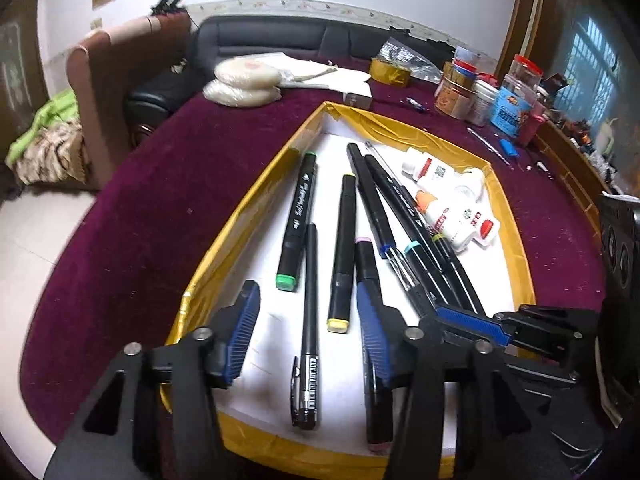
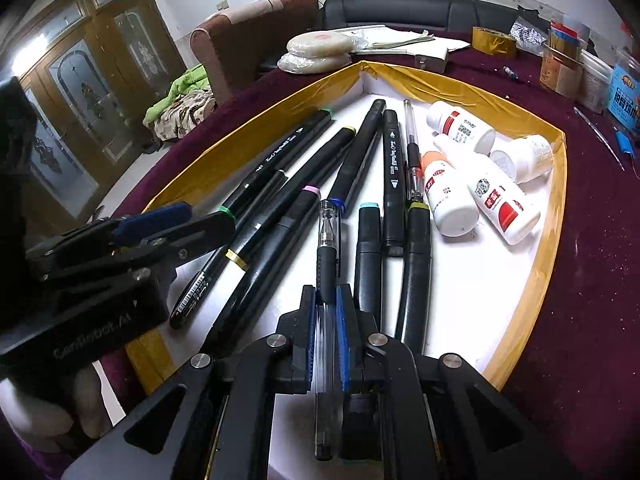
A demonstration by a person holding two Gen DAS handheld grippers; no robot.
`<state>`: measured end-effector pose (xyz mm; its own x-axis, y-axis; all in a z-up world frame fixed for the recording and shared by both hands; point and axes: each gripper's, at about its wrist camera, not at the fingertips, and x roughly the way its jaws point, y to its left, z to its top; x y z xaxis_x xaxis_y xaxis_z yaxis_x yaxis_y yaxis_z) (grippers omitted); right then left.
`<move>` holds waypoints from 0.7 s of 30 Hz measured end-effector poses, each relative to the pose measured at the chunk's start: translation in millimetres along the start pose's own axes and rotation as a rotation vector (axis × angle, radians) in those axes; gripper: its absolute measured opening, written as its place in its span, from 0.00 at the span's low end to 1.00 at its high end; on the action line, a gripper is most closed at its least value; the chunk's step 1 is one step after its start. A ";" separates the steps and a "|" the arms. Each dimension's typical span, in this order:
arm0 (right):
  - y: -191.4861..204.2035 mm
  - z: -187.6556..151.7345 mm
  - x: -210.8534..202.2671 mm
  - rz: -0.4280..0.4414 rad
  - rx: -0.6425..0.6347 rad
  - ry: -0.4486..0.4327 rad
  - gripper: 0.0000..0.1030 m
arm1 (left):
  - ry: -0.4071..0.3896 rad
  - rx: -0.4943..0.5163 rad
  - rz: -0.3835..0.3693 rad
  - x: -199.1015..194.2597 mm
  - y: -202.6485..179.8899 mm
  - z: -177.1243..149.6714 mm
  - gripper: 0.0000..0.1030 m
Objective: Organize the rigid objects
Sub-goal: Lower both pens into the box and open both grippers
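A white tray with a gold-taped rim [image 1: 240,208] [image 2: 556,216] sits on a maroon tablecloth. It holds several black markers and pens, among them a green-capped marker [image 1: 296,216] [image 2: 280,156] and a yellow-capped marker [image 1: 343,252], plus white pill bottles [image 1: 460,216] [image 2: 500,200]. My left gripper [image 1: 308,320] is open and empty above the tray's near end, straddling a black pen [image 1: 309,320]. My right gripper [image 2: 325,320] is shut on a clear gel pen with a black grip [image 2: 327,264]. It shows at the right of the left wrist view [image 1: 468,316].
Beyond the tray lie two white round packs [image 1: 244,80] [image 2: 320,50], papers, a gold tape roll [image 1: 390,72] [image 2: 494,42] and several jars and tins [image 1: 480,92] at the far right. A brown armchair [image 1: 120,92] and a dark sofa stand behind the table.
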<state>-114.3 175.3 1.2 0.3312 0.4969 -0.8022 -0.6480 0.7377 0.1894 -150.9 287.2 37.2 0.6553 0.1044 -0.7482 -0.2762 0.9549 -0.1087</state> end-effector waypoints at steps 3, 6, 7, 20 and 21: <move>-1.0 -1.9 -1.5 0.013 0.011 0.004 0.09 | -0.011 0.009 0.029 -4.2 -2.5 -0.2 0.52; -1.3 -0.1 0.8 0.027 0.021 0.007 0.11 | -0.015 0.019 0.045 -6.4 -5.3 -1.7 0.52; -1.9 -0.3 -0.4 0.030 0.024 0.003 0.12 | -0.014 0.021 0.048 -7.2 -6.0 -1.9 0.52; -15.0 -6.9 -23.1 0.057 0.063 -0.044 0.23 | -0.035 0.053 0.083 -26.1 -25.6 -4.6 0.58; -16.4 -7.7 -24.8 0.059 0.068 -0.048 0.23 | -0.037 0.057 0.083 -27.5 -27.7 -4.7 0.58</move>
<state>-117.1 147.3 13.6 0.3273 0.5602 -0.7609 -0.6200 0.7350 0.2745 -164.6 256.5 57.7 0.6571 0.1933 -0.7286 -0.2910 0.9567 -0.0087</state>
